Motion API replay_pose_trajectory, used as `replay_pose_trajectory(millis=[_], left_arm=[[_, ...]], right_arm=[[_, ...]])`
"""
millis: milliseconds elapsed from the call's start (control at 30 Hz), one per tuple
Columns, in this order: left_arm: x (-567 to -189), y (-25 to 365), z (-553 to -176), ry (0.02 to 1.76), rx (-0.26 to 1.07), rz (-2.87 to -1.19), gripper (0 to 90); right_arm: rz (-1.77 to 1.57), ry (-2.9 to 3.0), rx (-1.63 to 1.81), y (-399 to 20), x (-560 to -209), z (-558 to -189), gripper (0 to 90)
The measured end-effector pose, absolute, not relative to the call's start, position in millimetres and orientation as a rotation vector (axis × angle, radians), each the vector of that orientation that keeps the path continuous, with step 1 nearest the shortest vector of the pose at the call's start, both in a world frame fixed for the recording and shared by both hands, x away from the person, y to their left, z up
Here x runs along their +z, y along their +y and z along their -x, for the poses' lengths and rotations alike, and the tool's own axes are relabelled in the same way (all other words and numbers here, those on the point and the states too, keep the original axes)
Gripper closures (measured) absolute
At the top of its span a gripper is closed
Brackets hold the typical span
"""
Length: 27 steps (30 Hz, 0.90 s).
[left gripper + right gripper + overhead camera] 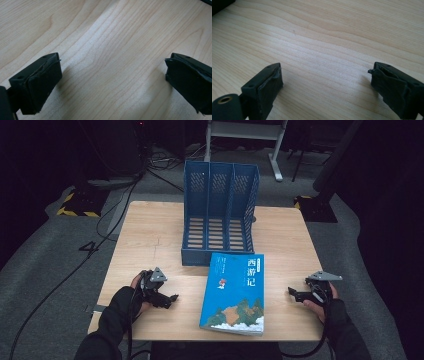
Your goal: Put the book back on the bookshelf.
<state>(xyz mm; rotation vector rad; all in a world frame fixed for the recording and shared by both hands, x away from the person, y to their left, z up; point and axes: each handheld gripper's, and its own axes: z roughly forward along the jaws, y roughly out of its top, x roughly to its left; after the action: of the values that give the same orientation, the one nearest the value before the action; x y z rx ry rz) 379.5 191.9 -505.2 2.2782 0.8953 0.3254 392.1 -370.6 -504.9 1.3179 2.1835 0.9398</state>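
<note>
Left gripper [170, 299], black with a grey three-cornered plate on top: jaws spread wide, nothing between them, bare wood grain under the pads in the left gripper view. It sits low over the near-left part of the light wooden table [150, 235], held by a hand in a dark sleeve, jaws pointing toward the book. Right gripper [294, 293], same make: jaws likewise spread wide and empty, only tabletop between them in the right gripper view; held at the near-right part of the table, jaws pointing left toward the book. Between the two grippers, well apart from each, lies a blue paperback book [235, 292] with white Chinese characters and a landscape on its cover, flat, face up, near the front edge. Just behind the book, its far edge touching or nearly touching it, stands a blue plastic three-slot file rack [220, 210], upright, slots empty.
</note>
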Motion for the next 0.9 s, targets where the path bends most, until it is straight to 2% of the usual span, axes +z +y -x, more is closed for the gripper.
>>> replay_pose_trajectory(millis=[200,333,500,900], left_arm=[[-502,187,-374,0.911,0.303,-2.312,0.4],[-503,186,-372,0.895,0.304,-2.305,0.3],[-503,185,-371,0.903,0.308,-2.302,0.3],[-505,171,-367,0.847,0.304,-2.291,0.4]], right_arm=[[-1.321,2.21,0.922,-371,-503,-392,10.6],[-1.303,2.241,0.921,-370,-500,-391,16.7],[-1.264,2.274,0.924,-365,-496,-388,18.7],[-1.125,2.299,1.059,-343,-457,-371,19.1]])
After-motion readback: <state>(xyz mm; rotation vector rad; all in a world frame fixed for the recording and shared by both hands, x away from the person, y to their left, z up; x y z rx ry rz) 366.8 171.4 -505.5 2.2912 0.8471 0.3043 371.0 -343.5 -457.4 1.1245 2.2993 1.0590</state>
